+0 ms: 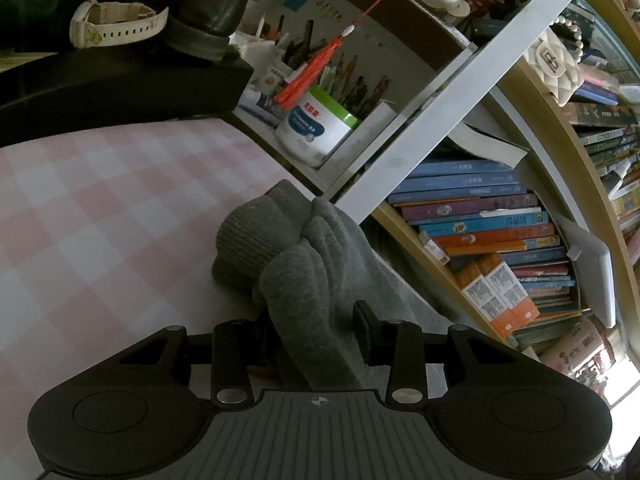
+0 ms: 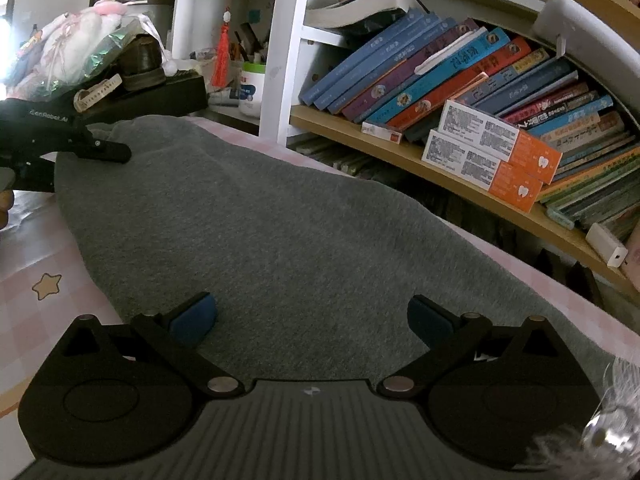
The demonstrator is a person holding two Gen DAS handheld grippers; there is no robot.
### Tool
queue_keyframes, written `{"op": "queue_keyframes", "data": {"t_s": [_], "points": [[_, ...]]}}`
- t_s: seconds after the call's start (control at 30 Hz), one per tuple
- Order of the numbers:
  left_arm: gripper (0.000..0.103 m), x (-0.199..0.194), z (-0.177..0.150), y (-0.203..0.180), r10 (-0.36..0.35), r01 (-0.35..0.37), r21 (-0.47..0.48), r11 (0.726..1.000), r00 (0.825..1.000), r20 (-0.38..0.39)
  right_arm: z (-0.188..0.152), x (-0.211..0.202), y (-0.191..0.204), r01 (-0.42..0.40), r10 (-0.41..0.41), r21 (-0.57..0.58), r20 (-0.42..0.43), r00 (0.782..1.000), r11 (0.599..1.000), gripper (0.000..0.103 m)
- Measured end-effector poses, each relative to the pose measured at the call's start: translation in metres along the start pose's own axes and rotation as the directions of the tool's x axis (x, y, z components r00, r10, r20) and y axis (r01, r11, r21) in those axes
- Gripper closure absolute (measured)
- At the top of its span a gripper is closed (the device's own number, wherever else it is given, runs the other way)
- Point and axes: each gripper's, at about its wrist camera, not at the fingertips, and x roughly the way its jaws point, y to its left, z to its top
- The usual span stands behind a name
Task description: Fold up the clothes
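A grey knitted garment lies spread over a pink checked tablecloth. In the left wrist view its ribbed end is bunched up, and my left gripper is shut on a fold of that grey cloth. The right wrist view shows the same left gripper at the garment's far left end. My right gripper hovers open over the near part of the garment, blue pads wide apart, nothing between them.
A bookshelf packed with books runs along the table's far side, orange boxes on it. A white jar, a red tassel and a black box with a shoe stand at the table's far end.
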Motion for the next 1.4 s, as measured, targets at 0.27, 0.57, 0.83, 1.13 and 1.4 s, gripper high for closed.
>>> {"op": "queue_keyframes", "data": {"t_s": [0.27,0.57,0.83,1.13,1.4], "points": [[0.066,0.000,0.000,0.000,0.001,-0.001,-0.002,1.000,1.000,0.004,-0.011,-0.014,-0.018,0.003,-0.002,0.083,-0.011,1.000,0.997,0.000],[0.084,-0.013,-0.002,-0.018,0.009,-0.016,0.069,0.998,0.995,0.096,-0.015,-0.014,-0.018,-0.036,0.040,0.094,-0.044,0.998,0.995,0.000],[0.085,-0.029,-0.019,-0.081,-0.038,-0.033,0.328,0.944,0.977,0.209,-0.015,-0.013,-0.020,-0.048,0.053,0.108,-0.049,0.997,0.993,0.000],[0.085,-0.033,-0.055,-0.156,-0.116,-0.039,0.594,0.804,0.969,0.220,-0.020,-0.022,-0.028,-0.088,0.093,0.160,-0.022,0.995,0.983,0.000],[0.085,-0.022,-0.098,-0.199,-0.144,0.021,0.761,0.648,0.985,0.096,-0.032,-0.047,-0.060,-0.109,0.109,0.252,0.011,0.994,0.962,0.000]]}}
